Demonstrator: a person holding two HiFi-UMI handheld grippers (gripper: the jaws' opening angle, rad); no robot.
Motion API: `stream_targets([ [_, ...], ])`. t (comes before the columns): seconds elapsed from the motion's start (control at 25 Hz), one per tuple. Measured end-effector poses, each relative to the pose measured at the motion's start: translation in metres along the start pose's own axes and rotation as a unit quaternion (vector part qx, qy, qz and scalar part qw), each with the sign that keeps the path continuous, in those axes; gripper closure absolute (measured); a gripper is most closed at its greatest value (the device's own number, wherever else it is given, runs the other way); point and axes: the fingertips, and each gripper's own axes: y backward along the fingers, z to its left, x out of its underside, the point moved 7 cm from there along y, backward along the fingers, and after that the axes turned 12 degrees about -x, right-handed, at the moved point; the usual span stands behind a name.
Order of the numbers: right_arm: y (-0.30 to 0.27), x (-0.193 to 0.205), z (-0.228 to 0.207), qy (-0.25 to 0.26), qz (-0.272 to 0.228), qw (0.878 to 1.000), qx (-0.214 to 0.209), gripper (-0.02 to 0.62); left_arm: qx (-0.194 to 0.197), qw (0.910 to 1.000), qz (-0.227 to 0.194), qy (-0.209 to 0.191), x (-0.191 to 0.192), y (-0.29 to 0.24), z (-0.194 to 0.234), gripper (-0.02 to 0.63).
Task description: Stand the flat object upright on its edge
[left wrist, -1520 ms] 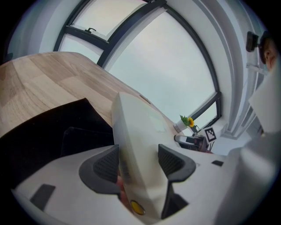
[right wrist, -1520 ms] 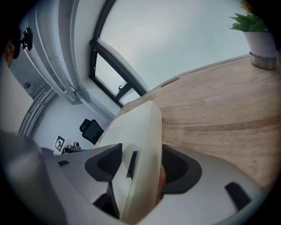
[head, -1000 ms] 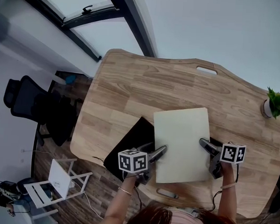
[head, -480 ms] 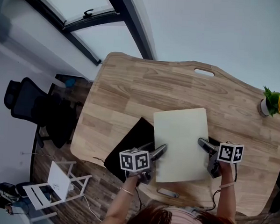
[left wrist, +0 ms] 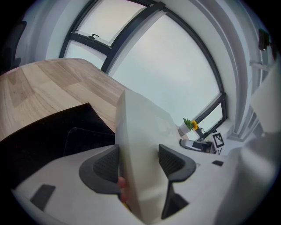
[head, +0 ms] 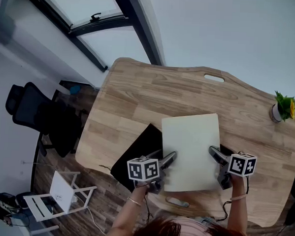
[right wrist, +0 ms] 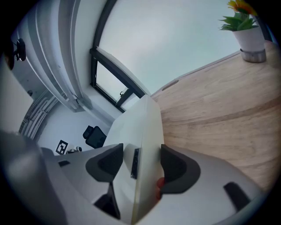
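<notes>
Left gripper view: left gripper (left wrist: pixel 138 162) clamped on the left side edge of the cream board (left wrist: pixel 140 132), with a pad on each face. Right gripper view: right gripper (right wrist: pixel 140 165) has its jaws wide around the board's right side edge. They have just been closing, and both pads look to be on it, board between them. A small dark slot shows on that edge, by the left pad.

Head view: board sits over the right part of the black mat (head: pixel 138 151), covering most of it and running past the mat's far side. Cannot tell if the board is lifted off the mat. Mat lies on the wooden table (head: pixel 153 95). Potted plant (head: pixel 283 107) is well apart from the mat, far right. Black office chair (head: pixel 24 108) is on the floor left of the mat.
</notes>
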Motion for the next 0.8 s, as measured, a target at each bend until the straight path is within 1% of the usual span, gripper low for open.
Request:
stream_targets([
  [0.32,0.010,-0.006,0.018,0.024,-0.025,0.999,0.001,0.331,0.002,0.9996,-0.026,-0.011,-0.009,0.014,-0.008,0.342],
  [0.8,0.023,-0.011,0.043,0.065,-0.047,0.997,-0.005,0.334,0.008,0.9977,-0.065,-0.017,-0.012,0.037,-0.020,0.342],
])
